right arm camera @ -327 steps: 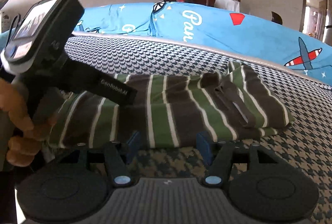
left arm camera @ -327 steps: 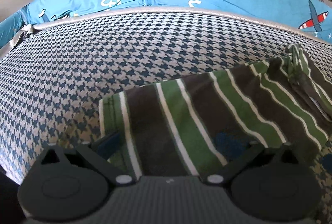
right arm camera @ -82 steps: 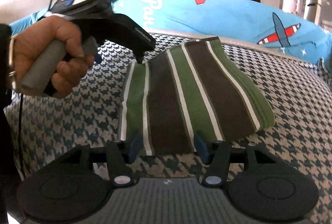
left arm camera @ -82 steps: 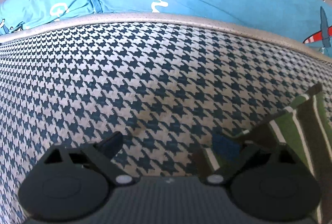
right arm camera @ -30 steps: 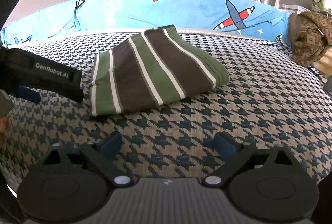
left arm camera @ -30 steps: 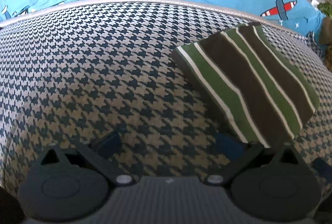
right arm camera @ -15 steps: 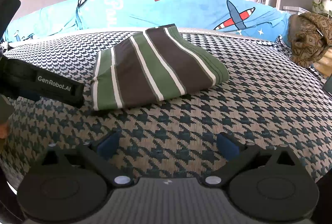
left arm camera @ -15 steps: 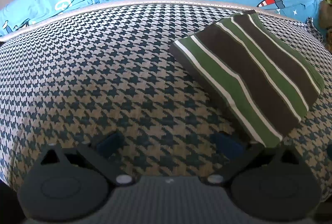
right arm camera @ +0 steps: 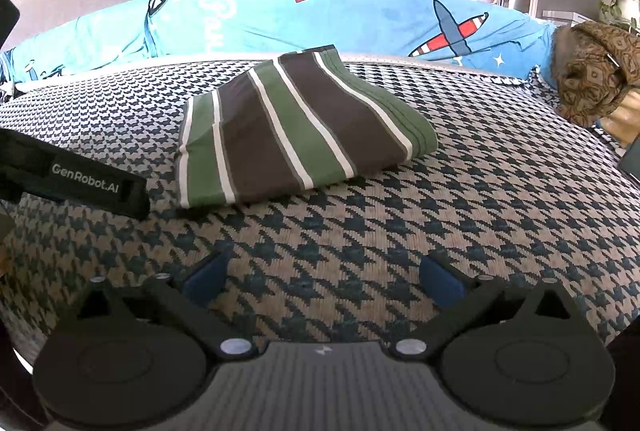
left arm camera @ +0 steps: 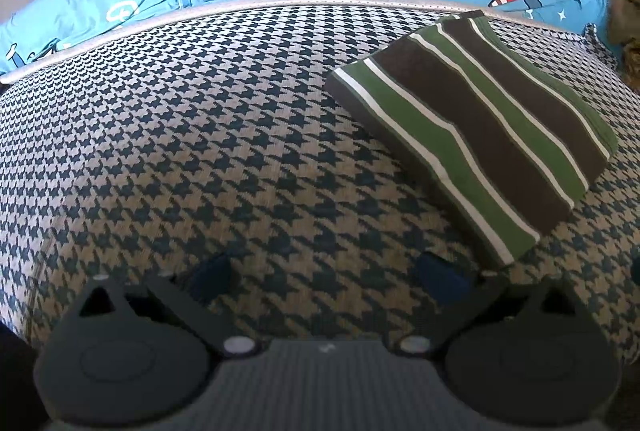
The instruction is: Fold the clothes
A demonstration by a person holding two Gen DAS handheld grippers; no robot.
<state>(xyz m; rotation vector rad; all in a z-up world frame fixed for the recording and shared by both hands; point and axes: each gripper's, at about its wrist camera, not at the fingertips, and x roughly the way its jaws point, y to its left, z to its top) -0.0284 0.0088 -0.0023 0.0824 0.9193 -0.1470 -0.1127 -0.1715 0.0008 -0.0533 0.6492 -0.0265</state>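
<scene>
Both jaws spread, empty, folded striped garment (right arm camera: 296, 135) beyond them

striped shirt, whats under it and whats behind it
The folded striped shirt lies flat on the houndstooth cover. Behind it runs a blue airplane-print sheet. Its inner layers and the cover beneath it are hidden.

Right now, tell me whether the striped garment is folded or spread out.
Folded: the striped garment lies as a compact rectangle with stacked layers along its edge.
</scene>
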